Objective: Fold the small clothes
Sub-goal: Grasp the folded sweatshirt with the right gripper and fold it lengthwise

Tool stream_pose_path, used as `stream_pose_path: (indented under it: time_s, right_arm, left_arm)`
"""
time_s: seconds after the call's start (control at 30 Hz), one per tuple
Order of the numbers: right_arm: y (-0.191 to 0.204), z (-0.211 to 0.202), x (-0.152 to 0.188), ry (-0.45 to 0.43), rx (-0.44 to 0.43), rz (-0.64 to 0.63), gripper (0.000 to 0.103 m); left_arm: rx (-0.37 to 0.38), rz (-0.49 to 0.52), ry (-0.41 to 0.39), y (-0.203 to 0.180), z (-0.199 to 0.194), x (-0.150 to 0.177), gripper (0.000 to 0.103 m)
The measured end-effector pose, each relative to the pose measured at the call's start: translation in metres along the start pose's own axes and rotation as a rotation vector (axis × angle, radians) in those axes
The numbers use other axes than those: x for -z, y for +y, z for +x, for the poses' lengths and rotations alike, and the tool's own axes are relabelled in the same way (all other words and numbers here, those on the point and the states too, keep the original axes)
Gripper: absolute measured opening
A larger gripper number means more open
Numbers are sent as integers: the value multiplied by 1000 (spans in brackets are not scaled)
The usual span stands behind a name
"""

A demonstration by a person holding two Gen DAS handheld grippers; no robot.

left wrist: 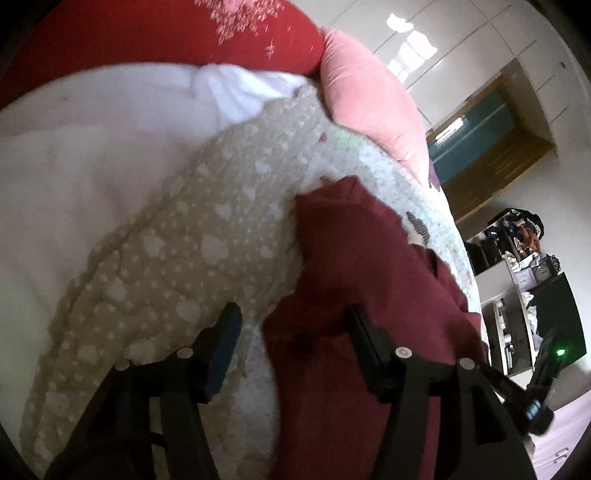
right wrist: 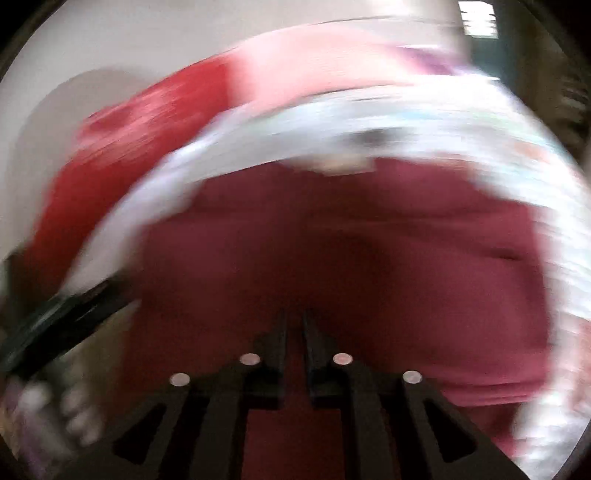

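A maroon garment [left wrist: 354,295] lies crumpled on a quilted blanket [left wrist: 192,236] on a bed. My left gripper [left wrist: 291,317] is open, its right finger over the garment's edge and its left finger over the blanket. In the blurred right wrist view the same maroon garment [right wrist: 351,236] fills the middle. My right gripper [right wrist: 294,325] has its fingers almost together with maroon cloth between them, so it is shut on the garment. The other gripper [right wrist: 55,325] shows as a dark shape at the left.
A pink pillow [left wrist: 369,96] and a red pillow [left wrist: 166,33] lie at the head of the bed. A white sheet [left wrist: 74,155] is at the left. Cluttered shelves [left wrist: 517,258] and white cupboards [left wrist: 461,48] stand beyond the bed's right side.
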State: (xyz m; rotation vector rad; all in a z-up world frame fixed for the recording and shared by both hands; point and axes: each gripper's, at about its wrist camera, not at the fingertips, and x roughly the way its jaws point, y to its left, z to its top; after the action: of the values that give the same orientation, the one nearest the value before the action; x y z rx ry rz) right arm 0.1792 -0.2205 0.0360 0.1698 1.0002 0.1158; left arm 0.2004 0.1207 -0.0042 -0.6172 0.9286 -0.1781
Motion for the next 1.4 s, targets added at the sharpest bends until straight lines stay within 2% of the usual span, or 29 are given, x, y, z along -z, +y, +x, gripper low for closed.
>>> stream_pose_path:
  time_s: [0.03,0.1,0.17,0.23,0.27,0.3,0.5,0.63,0.73,0.87,1.03,1.07,1.1,1.17,1.4]
  right_arm:
    - [-26,-1,1,-10,62,56,16]
    - [-76,-12,6,-40,60,174,0]
    - [-99,-28,11,-74,93,246,0]
    - [-104,-49,20,-104,217,273,23]
    - [-108,-56,24,-108,254,273,47]
    - [-111,-65,35,-115,227,279,52]
    - [-122,-103,102,-57,60,284,52]
    - [-129,-112,152,-38,-66,304,53]
    - [-133,-121,171,-62,-165,340,56]
    - [-137,-121,187,-62,-340,420,58]
    - [-133,-124,208,-61,-457,420,58]
    - [-132,-125,212,-53,-479,419,58]
    - [-130,-125,216,-41,-504,419,58]
    - [-126,-125,224,-18,-541,400,58]
    - [-110,-111,238,61,-626,365,52]
  left_arm:
    - [13,-11,1,3,-1,-1,59]
    - [30,-25,0,6,-2,-2,59]
    - [21,-17,-4,6,-3,-1,59]
    - [3,2,-17,3,-5,2,59]
    - [-3,8,-23,1,-5,4,59]
    - [-9,15,-32,-1,-8,7,59]
    - [-35,50,-66,-1,-37,45,59]
    - [7,19,-54,12,-68,88,59]
    - [3,17,-7,11,-96,122,59]
    - [39,-62,53,15,-117,156,59]
    - [46,-89,99,19,-125,183,59]
    - [42,-83,108,19,-125,186,54]
    - [25,-72,121,18,-125,190,40]
    - [-3,-58,138,17,-122,191,27]
    - [41,-45,172,24,-121,203,27]
